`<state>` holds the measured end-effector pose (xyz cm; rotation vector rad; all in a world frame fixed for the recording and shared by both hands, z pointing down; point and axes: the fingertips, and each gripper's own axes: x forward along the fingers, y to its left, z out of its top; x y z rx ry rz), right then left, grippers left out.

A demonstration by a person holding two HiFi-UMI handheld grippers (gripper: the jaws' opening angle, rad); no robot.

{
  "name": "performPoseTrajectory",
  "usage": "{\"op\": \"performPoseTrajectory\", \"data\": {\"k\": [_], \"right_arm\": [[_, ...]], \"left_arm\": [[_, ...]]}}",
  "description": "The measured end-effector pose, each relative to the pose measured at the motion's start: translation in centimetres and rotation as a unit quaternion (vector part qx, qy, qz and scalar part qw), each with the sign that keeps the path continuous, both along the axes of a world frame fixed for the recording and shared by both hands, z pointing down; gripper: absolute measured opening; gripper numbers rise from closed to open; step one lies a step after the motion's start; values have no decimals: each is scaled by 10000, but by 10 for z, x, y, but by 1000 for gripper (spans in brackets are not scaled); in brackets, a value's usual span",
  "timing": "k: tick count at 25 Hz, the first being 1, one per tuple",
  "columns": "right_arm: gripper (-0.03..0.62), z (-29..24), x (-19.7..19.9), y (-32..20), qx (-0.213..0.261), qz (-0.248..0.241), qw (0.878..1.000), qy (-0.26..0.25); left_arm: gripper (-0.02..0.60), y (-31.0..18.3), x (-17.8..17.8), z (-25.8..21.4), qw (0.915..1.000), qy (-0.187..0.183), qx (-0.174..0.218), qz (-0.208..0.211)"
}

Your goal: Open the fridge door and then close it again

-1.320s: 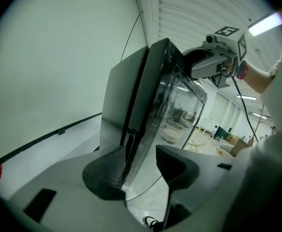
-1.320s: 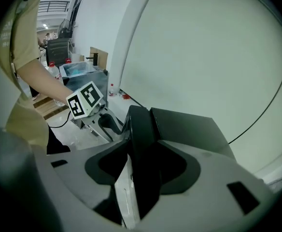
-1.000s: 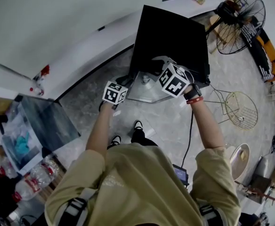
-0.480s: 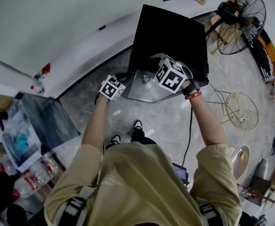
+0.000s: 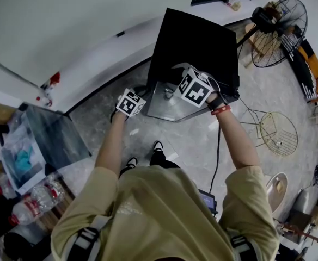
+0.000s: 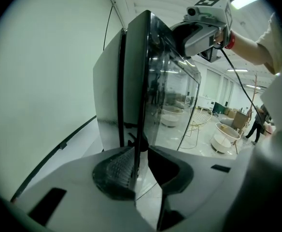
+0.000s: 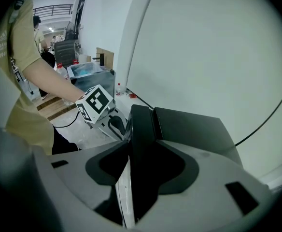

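Head view: a person in a tan shirt looks down past both outstretched arms at a small black fridge, which stands on the floor against a white wall. Plastic bottles lie at the far left.

The left gripper reaches the left-hand edge of the reflective fridge door. In the left gripper view its jaws have just been closing. They now stand narrow and pinch that thin door edge between the pads.

The right gripper sits higher, at the top of the same door and just to the right of the left one. In the right gripper view its jaws stand wide and clasp the thick black top edge of the door, which fills the gap between them.

The door lies close against the fridge body; whether it is slightly ajar cannot be told. A floor fan stands at the far right.
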<state>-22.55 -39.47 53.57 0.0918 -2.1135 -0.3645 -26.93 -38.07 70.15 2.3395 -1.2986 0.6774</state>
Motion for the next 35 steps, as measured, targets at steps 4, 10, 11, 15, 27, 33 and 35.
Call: {"op": "performPoseTrajectory", "data": {"k": [4,10,11,15,27,33,35], "right_arm": [[193,-1,0,0,72,20,9999,-97],[193,-2,2,1,109,-87,9996,-264],[193,-2,3,2,111,-117,9994,-291],[193,-2,4,0,98,-260,9990,-346],[193,-1,15,38,59,-1015,9943,-330],[193,-2,17,54,78,-1241,9917,-316],[193,-2,19,60,70,-1332,9907,-278]], "left_arm": [[98,1,-1,-1,9998,3,18,-175],[98,1,1,-1,9993,-82,-40,-369],[98,2,2,-1,9991,-90,-48,-403],[98,0,3,-2,9981,-127,-72,-600],[101,42,16,0,9933,-164,-95,-1137],[103,59,19,0,9885,-106,-118,-1503],[103,67,23,-1,9864,-69,-118,-1637]]}}
